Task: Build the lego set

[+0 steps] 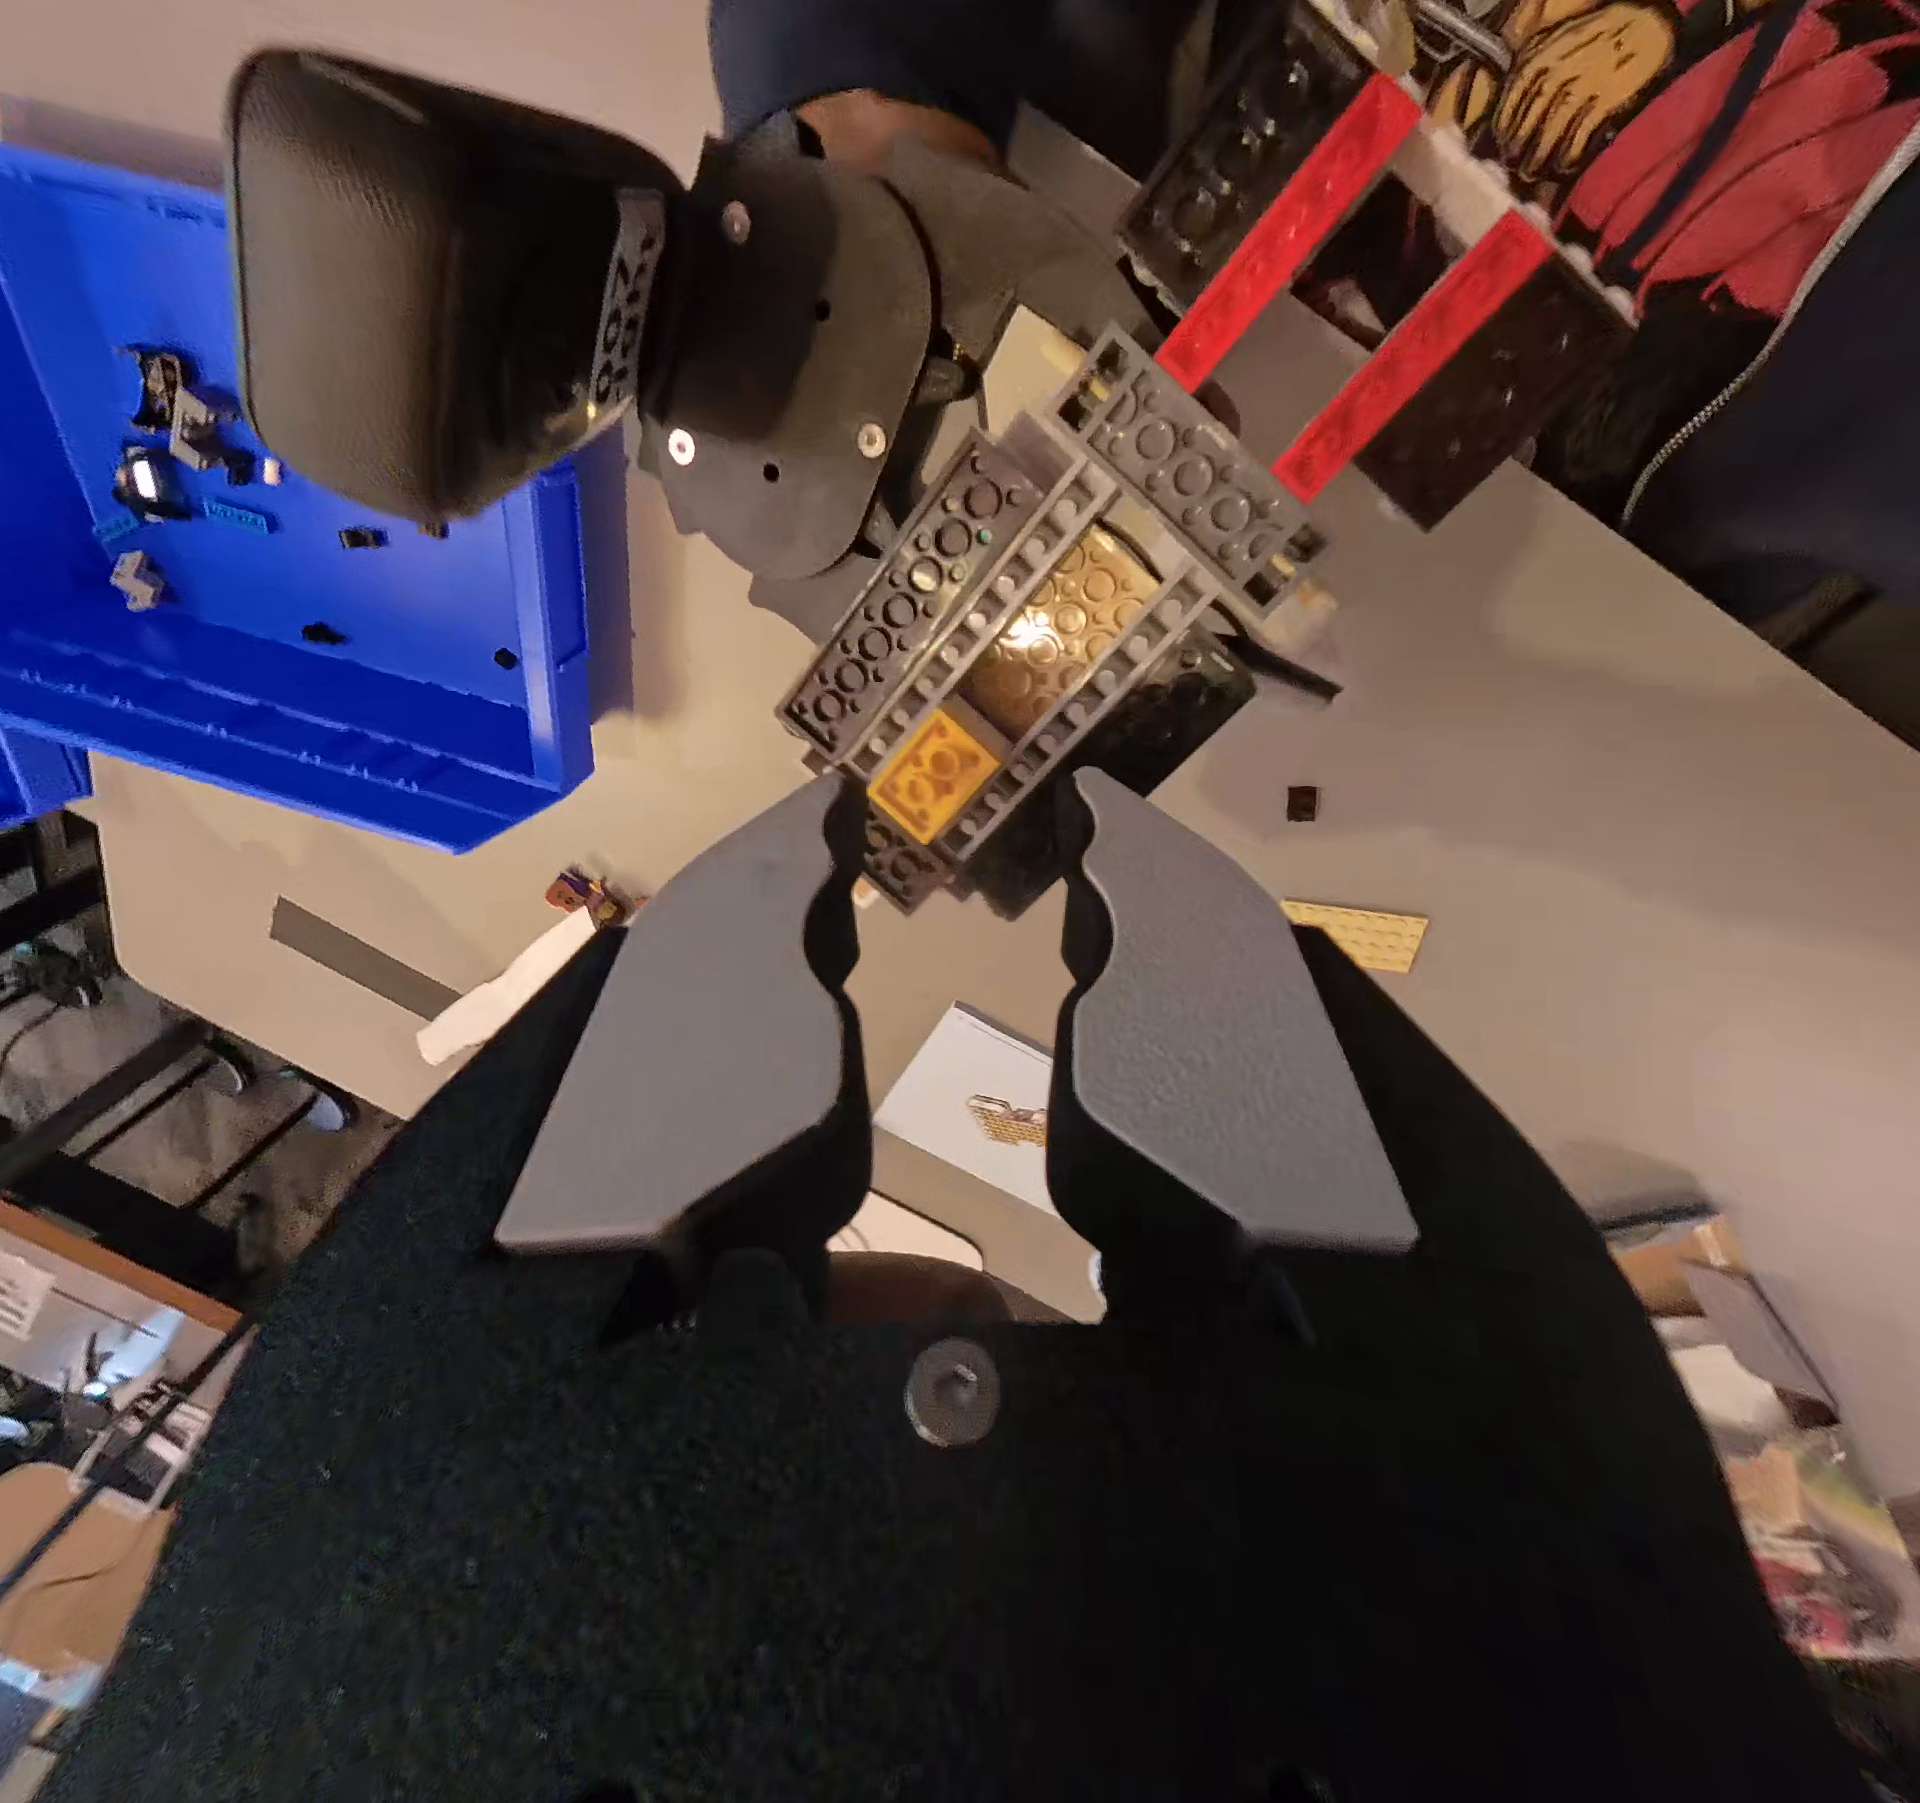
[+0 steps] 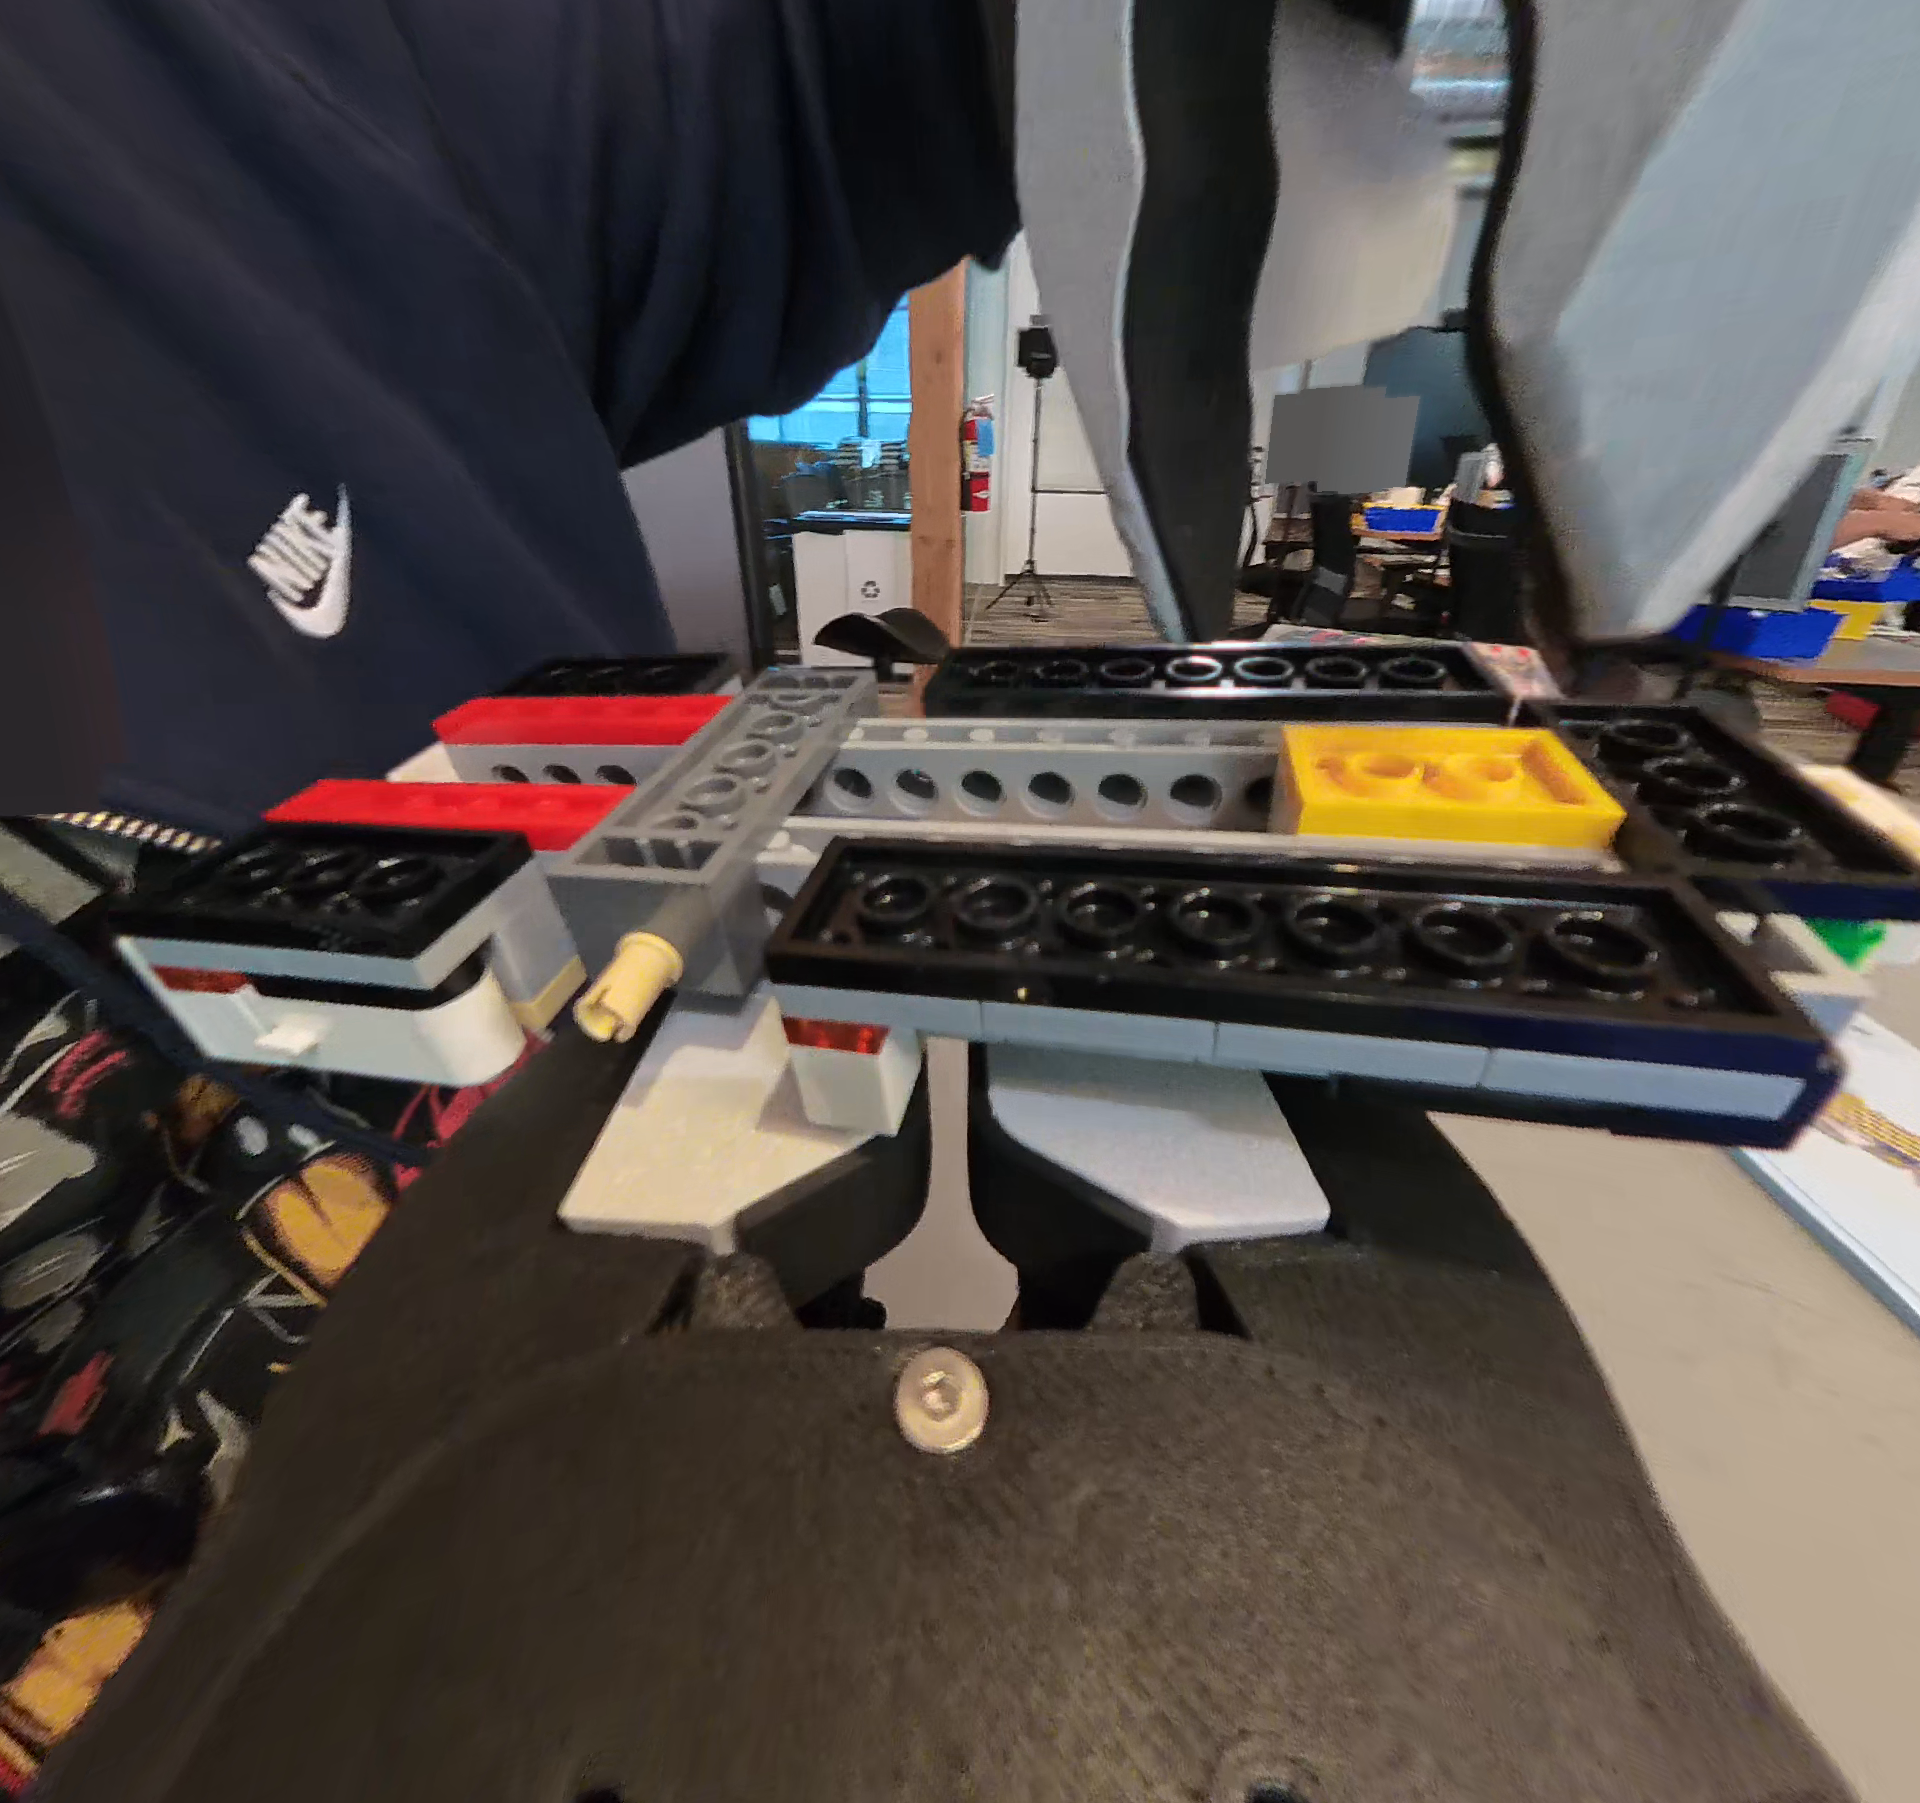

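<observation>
I see my right hand-held gripper (image 2: pixel 951 1119) clamped under the brick model (image 2: pixel 1195 880), long axis 3-to-9 o'clock; left hand-held gripper (image 1: pixel 951 818) apart around its end.

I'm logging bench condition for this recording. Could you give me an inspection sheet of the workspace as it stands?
Surface: pale table, mostly bare.
Job's things: toy-brick model held in the air, its underside showing black, grey, red and yellow plates.
Clutter: blue bin holding a few small parts; tan plate; small black piece; booklet; white wrapper.
Grippers: left hand-held gripper has its fingers apart either side of the model's end, and contact is unclear. Right hand-held gripper carries the model, its fingertips hidden beneath it.
Cables: nothing seen.
Surroundings: person's dark sleeve; office with fire extinguisher and tripod.
</observation>
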Motion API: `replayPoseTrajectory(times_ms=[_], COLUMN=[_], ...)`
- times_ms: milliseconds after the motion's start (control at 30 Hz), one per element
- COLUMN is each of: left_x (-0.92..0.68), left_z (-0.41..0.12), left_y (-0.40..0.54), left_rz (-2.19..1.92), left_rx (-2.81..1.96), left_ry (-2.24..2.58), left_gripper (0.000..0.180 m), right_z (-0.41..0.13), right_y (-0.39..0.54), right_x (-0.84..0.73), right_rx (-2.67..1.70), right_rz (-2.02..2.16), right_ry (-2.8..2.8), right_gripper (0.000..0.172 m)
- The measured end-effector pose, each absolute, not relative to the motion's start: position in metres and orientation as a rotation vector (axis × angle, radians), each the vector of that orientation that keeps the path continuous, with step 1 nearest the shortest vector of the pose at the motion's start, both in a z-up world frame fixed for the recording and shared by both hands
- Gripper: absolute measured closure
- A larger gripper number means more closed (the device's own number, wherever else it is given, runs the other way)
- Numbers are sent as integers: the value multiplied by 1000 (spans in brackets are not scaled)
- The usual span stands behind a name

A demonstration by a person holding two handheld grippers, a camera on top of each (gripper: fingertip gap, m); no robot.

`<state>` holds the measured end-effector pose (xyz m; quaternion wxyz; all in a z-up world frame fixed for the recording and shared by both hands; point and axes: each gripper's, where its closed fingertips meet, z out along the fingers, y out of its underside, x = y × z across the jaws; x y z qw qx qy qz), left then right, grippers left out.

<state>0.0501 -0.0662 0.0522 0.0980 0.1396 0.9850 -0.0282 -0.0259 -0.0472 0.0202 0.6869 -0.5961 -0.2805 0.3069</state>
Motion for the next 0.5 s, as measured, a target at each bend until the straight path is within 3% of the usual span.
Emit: replayPoseTrajectory(times_ms=[333, 367, 400, 467, 500], left_x=[36, 34, 32, 31, 30], left_z=[38, 37, 36, 36, 35], left_y=[-81, -81, -83, -85, -87], left_rz=[-36, -29, -28, -28, -32], left_rx=[595, 600, 602, 610, 609], left_ry=[3048, 3062, 3071, 3078, 3081], left_gripper=[155, 155, 155, 157, 157], right_z=[16, 15, 14, 14, 14], right_y=[-73, -74, -74, -74, -74], right_x=[-44, -45, -45, -45, -44], right_rx=[-1275, -1274, -1273, -1268, -1265], right_rz=[795, 796, 791, 783, 787], right_ry=[-803, -812, -817, -818, -819], right_gripper=[172, 169, 146, 143, 154])
